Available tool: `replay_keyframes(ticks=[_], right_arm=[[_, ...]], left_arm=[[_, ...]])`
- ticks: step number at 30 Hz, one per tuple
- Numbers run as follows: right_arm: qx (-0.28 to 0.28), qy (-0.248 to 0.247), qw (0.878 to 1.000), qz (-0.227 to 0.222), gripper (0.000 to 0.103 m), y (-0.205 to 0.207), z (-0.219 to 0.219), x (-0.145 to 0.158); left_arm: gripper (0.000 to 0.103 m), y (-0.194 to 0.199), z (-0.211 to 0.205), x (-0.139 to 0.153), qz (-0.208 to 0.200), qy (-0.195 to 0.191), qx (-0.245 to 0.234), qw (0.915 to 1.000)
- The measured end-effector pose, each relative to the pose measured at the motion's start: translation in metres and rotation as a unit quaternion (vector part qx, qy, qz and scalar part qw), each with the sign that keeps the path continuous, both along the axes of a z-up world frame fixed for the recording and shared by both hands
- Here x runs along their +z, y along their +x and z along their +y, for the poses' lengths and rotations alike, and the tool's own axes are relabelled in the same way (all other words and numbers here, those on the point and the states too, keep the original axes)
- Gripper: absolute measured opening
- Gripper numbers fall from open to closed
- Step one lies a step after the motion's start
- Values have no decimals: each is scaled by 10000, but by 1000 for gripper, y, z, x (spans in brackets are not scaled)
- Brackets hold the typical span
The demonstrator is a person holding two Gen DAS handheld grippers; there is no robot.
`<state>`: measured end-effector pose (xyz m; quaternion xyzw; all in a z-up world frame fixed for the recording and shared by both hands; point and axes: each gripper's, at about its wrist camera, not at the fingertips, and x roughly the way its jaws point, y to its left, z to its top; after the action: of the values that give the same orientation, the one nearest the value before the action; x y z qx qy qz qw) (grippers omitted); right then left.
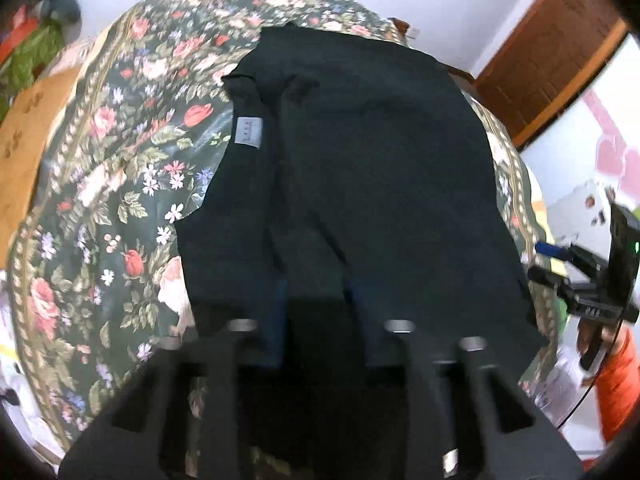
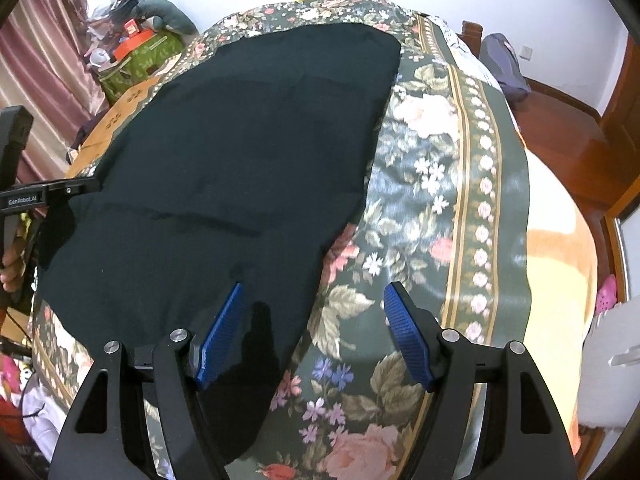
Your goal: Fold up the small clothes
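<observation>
Black garment (image 2: 224, 168) lies spread on a floral bed cover (image 2: 432, 208), its long axis running away from both tongs. Left tongs (image 1: 320, 344) are closed on its near hem. Right tongs (image 2: 316, 336) gape empty over the near right edge, pads apart.

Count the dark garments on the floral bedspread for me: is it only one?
1. A single dark garment lies spread on the floral bedspread, its near edge between both grippers; its white label shows at the left edge. Others could lie beneath it.
</observation>
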<state>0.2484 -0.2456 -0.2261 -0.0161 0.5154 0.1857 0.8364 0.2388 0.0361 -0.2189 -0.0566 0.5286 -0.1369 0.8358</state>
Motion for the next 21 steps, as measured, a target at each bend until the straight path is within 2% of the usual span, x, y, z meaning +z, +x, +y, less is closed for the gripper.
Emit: replay_keyframes(ticks=[1,6,8,10,14,17,19,21], right_arm=[[1,-2,10000,10,69,0,2,1],[11,51,10000,8,69,-2,6,3],[31,51,10000,18,69,-5,7,2],[68,64,9999,53,69,-7,9,1],[154,146,9997,149,69,-14,12,-1],[243,141,9995,171,69,-19,15,-2],[294,124,9993,212,69,-23,17,-4],[343,73,9991,224,69,-27,19,-4]], left_arm=[[6,-6,-2,5,-115,70,-58,9999],[5,-23,-2,38,-910,471,104,9947],[5,-23,2,44,-1041,513,180,9931],[5,-19,7,41,-1044,638,257,9922],[9,-11,11,10,-501,1138,262,9919],[33,-18,16,-1,-285,1277,315,9909],[54,-30,24,2,-383,1313,431,9897],[62,-42,32,9,-443,1185,503,9907]])
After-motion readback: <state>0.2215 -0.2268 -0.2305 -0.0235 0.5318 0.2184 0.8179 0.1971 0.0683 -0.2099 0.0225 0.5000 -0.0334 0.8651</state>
